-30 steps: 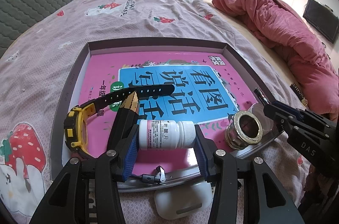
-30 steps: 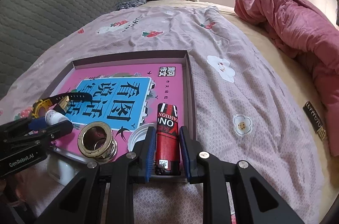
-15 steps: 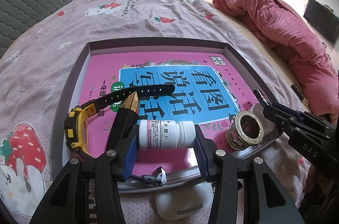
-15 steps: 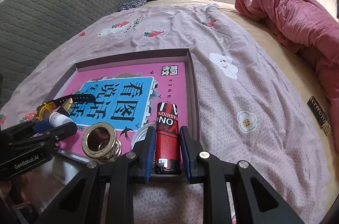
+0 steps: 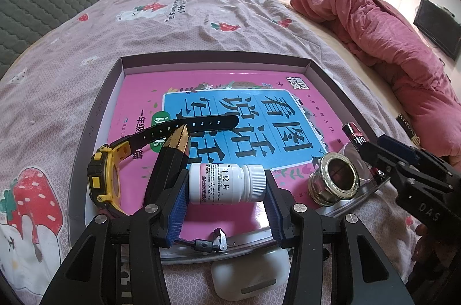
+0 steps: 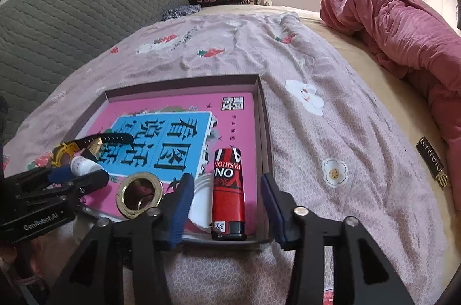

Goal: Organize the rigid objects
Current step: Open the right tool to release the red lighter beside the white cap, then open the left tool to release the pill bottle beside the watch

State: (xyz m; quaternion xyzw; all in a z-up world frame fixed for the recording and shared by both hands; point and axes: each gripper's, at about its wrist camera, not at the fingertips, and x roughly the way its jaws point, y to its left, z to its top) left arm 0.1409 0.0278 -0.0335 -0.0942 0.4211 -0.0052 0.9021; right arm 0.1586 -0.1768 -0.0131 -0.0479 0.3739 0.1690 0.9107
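the white pill bottle [image 5: 226, 183] lies on its side between the blue pads of my left gripper [image 5: 225, 202], cap toward the right pad, and both pads press its ends, so that tool is clamped on the bottle. it sits low over the near part of the pink book [image 5: 207, 86] that lines the shallow box [image 5: 95, 114]. from the right wrist view the same bottle [image 6: 83, 165] shows small at the left, held in the left gripper [image 6: 67, 175].

the red lighter [image 6: 228, 191] lies flat on the book near the box's right wall, its black end toward me. my right gripper [image 6: 224, 204] stands spread wide around it, with a clear gap on each side of the lighter, so it grips nothing. in the left wrist view the right gripper [image 5: 383, 152] comes in from the right edge, and the lighter [image 5: 355, 136] pokes out beyond it.

just left of the bottle, the yellow and black watch [image 5: 105, 178] rests on the book, its black strap [image 5: 187, 124] running up across the blue title panel. a black and gold clip [image 5: 173, 149] lies between watch and bottle. the brass ring [image 5: 334, 178] stands at the book's near right corner; it also shows beside the lighter [image 6: 139, 195], touching a white round lid [image 6: 201, 199] as far as i can tell. a white earbud case [image 5: 250, 276] lies on the bedsheet [image 5: 201, 16] just outside the box's near edge. a pink duvet [image 5: 383, 37] is heaped at the far right.
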